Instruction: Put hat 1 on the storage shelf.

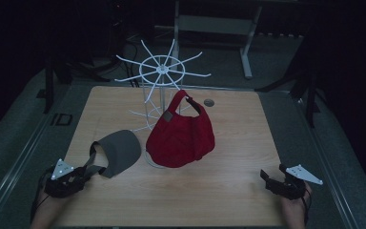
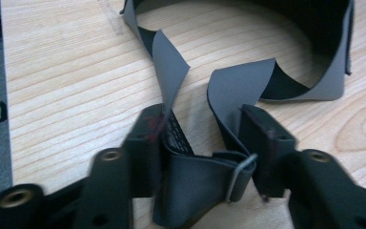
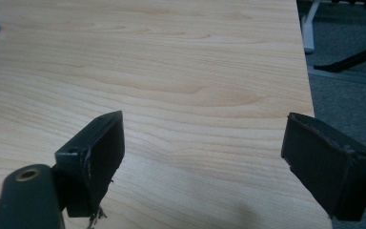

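I see the wooden surface (image 1: pixel 228 191) first, since it is the biggest thing here. At its far middle stands a white wire rack (image 1: pixel 162 71) with thin arms that stick out all round like a wheel. A red cap (image 1: pixel 181 136) hangs at the front of the rack, with its strap loop up on one of the wire arms, and its round part is low, right by the rack's foot.

Just left of the red cap is a grey visor (image 1: pixel 119 152). Its brim is tipped up off the surface and its strap (image 2: pixel 248 86) runs down toward my left side. A small dark round spot (image 1: pixel 209 102) sits in the surface behind the red cap.

My left claw (image 1: pixel 83 172) is at the near left corner. In the left gripper view its two black jaws are on either side of the strap, near the little metal buckle (image 2: pixel 240 174). The jaws press on the folded strap, so the left claw (image 2: pixel 202 143) is clamped on it.

My right claw (image 1: pixel 269 179) is at the near right corner, well apart from both caps. In the right gripper view its jaws are wide apart, with bare wood between them, so the right claw (image 3: pixel 202 143) holds nothing.
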The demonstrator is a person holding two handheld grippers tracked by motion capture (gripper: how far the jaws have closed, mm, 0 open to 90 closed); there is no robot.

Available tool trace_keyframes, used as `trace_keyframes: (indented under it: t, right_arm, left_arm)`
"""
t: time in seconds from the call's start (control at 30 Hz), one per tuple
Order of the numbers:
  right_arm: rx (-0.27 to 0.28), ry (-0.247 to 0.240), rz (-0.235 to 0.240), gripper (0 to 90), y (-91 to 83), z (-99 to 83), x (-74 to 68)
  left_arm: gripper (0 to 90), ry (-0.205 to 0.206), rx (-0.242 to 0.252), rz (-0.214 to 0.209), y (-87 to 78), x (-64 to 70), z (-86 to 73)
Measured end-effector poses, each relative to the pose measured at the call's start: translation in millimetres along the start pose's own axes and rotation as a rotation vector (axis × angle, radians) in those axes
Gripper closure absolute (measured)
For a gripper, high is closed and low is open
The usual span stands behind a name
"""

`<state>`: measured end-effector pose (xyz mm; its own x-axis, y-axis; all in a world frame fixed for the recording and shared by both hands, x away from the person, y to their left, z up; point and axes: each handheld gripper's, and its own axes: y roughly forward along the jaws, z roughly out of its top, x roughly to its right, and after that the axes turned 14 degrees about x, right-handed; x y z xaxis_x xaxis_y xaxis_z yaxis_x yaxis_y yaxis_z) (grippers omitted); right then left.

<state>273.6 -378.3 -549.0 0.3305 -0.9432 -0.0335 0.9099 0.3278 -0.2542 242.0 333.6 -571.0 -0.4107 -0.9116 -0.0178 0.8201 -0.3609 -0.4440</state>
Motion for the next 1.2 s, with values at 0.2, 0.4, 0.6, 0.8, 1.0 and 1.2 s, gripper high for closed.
trace_keyframes:
  t: [0.2, 0.4, 0.6, 0.8, 1.0, 1.2]
  right_arm:
    - [-0.009, 0.011, -0.009, 14.5, 2.0, -1.2, 1.0]
    - [-0.012, 0.015, -0.01, 14.5, 2.6, -1.3, 0.4]
    - [-0.004, 0.034, -0.013, 14.5, 1.7, -1.7, 2.8]
    - [-0.004, 0.039, -0.014, 14.5, 1.4, -2.5, 3.0]
    - [0.0, 0.044, -0.018, 14.5, -0.3, -1.8, 4.2]
    - [0.003, 0.044, -0.018, 14.5, -1.2, -3.0, 4.7]
  left_arm:
    - [79.3, 0.002, 0.0, 0.025, -0.4, 3.7, 0.2]
    - [81.8, -0.015, 0.047, 0.05, -5.7, 2.1, 4.2]
    - [82.3, -0.033, 0.12, 0.056, -19.9, -0.4, 20.7]
    - [82.4, 0.001, 0.171, 0.041, -29.7, 4.9, 41.5]
    - [82.6, 0.026, 0.199, 0.033, -33.4, 9.8, 60.2]
    - [82.6, 0.038, 0.272, 0.001, -42.2, 17.6, 80.0]
